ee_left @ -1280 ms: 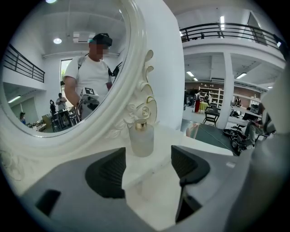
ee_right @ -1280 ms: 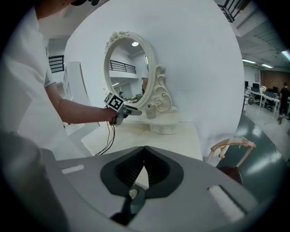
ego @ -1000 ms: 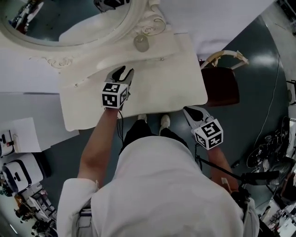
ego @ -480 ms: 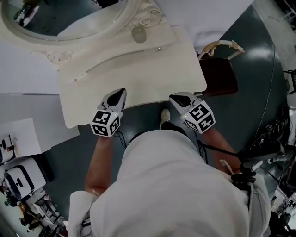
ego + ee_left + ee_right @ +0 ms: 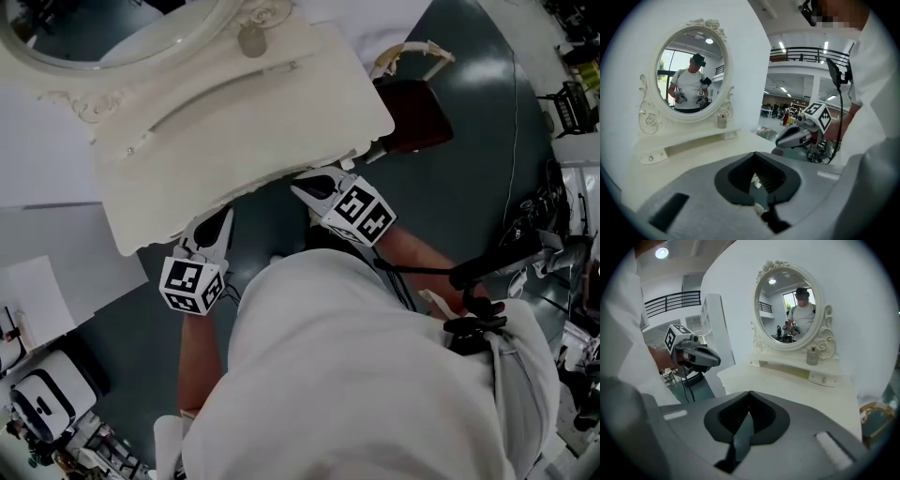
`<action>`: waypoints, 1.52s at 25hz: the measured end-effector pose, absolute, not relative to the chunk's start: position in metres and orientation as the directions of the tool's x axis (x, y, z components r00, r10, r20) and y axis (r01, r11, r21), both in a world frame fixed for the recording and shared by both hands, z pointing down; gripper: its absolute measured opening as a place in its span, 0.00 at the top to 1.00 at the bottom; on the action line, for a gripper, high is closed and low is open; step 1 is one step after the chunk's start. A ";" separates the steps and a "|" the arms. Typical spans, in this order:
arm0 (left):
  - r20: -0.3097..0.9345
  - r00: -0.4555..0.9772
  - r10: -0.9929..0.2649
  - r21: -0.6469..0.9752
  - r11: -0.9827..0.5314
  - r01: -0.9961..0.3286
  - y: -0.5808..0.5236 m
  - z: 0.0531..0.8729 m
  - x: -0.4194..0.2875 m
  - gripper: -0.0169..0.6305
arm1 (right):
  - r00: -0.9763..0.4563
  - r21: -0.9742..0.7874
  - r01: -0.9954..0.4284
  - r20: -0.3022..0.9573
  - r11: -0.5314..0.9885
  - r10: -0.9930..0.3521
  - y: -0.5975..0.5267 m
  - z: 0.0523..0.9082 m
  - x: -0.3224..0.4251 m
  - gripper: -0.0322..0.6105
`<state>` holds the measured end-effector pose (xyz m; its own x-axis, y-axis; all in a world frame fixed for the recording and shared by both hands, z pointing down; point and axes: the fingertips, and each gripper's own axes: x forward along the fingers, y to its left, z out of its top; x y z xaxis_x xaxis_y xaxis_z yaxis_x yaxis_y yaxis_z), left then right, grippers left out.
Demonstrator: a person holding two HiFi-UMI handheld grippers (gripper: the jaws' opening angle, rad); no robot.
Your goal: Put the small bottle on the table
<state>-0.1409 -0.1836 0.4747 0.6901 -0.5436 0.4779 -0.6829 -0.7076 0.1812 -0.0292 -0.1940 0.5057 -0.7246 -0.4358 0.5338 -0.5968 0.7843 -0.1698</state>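
The task looks finished, and this moment reads as the pull-back after the placing. The left tool hangs off the front edge of the worktop above the dark floor, its jaws pressed together with nothing between them. The small bottle stands upright on the raised ledge at the foot of the mirror, well apart from both tools. The right tool sits at the worktop's front right corner, also closed and empty, near the dark red chair. Little seems left to do beyond resting the tools. A second ago the left tool was over the worktop with its jaws parted. It has since drawn back and closed, while the bottle has kept its place by the mirror.
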 end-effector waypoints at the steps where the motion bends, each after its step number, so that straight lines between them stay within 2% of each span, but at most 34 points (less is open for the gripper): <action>1: 0.479 0.692 -0.541 0.182 -0.709 -0.681 -0.172 0.474 -0.146 0.97 | -0.726 -0.167 -0.593 0.535 0.787 -0.433 -0.186 0.504 -0.037 0.95; 19: 0.441 0.728 -0.525 0.208 -0.730 -0.651 -0.055 0.467 -0.197 0.97 | -0.727 -0.116 -0.554 0.551 0.824 -0.411 -0.077 0.496 -0.113 0.95; 25: 0.449 0.716 -0.534 0.211 -0.716 -0.666 -0.041 0.471 -0.225 0.97 | -0.736 -0.094 -0.530 0.544 0.843 -0.403 -0.071 0.492 -0.140 0.95; 38: 0.455 0.724 -0.519 0.214 -0.725 -0.654 -0.020 0.477 -0.230 0.97 | -0.735 -0.061 -0.507 0.551 0.860 -0.395 -0.045 0.492 -0.156 0.95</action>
